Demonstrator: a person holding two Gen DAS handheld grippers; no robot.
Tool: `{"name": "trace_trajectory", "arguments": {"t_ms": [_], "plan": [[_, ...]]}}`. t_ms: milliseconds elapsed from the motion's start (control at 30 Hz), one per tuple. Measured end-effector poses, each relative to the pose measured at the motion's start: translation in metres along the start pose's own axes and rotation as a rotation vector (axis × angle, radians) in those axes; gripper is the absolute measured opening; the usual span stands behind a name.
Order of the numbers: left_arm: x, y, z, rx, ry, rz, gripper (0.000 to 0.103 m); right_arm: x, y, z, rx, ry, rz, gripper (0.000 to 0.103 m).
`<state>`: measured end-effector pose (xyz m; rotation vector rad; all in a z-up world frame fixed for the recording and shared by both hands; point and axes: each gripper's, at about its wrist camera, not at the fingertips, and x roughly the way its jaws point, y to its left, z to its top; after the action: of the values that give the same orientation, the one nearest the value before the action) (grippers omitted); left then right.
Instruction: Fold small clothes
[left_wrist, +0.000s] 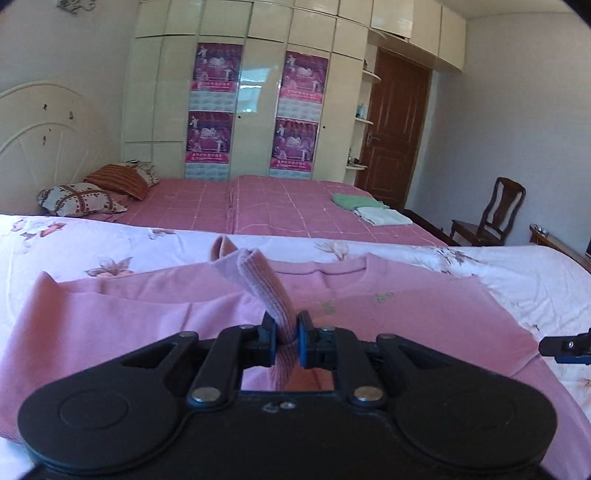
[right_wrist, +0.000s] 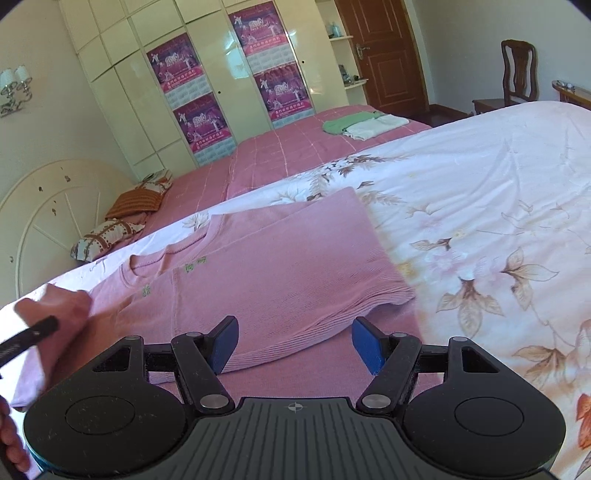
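Note:
A small pink knit sweater (left_wrist: 147, 314) lies flat on the floral quilt (left_wrist: 92, 243), neckline away from me. My left gripper (left_wrist: 286, 334) is shut on the ribbed cuff of its sleeve (left_wrist: 258, 280) and holds it lifted over the body. In the right wrist view the sweater (right_wrist: 277, 266) has its right sleeve folded across the body. My right gripper (right_wrist: 293, 343) is open and empty, just above the sweater's ribbed hem. Its tip shows at the right edge of the left wrist view (left_wrist: 565, 347).
Folded green and white clothes (right_wrist: 362, 123) lie on the pink checked sheet (right_wrist: 280, 155) at the far side. Pillows (left_wrist: 81, 199) lie by the white headboard. A wardrobe, a brown door and a wooden chair (left_wrist: 491, 214) stand beyond the bed.

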<state>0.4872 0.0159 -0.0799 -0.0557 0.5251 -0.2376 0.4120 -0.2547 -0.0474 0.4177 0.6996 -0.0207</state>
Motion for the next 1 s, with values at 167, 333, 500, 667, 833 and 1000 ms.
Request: {"name": "trace_trajectory", "arguments": {"t_ms": [167,333,500,667,833,1000], "plan": [[0.025,-0.029,-0.015,0.037,0.072,-0.045,0.010,-0.007,-0.012,0.001,0.030,0.001,0.030,0.068],[0.025,-0.045,-0.031,0.129,0.124,-0.088,0.054,0.003,-0.005,0.000,0.099,0.037,0.106,0.068],[-0.043,0.000,-0.040,0.107,0.027,0.022,0.055,0.029,0.028,0.002,0.135,0.092,0.250,0.068],[-0.092,0.077,-0.067,0.004,0.000,0.300,0.048,0.068,0.068,-0.006,0.116,0.180,0.339,0.068],[-0.076,0.127,-0.065,-0.108,0.091,0.270,0.048,0.094,0.092,-0.008,0.081,0.202,0.344,0.031],[-0.056,0.133,-0.052,-0.109,0.104,0.279,0.043,0.098,0.107,-0.004,-0.016,0.211,0.284,0.005]]}}
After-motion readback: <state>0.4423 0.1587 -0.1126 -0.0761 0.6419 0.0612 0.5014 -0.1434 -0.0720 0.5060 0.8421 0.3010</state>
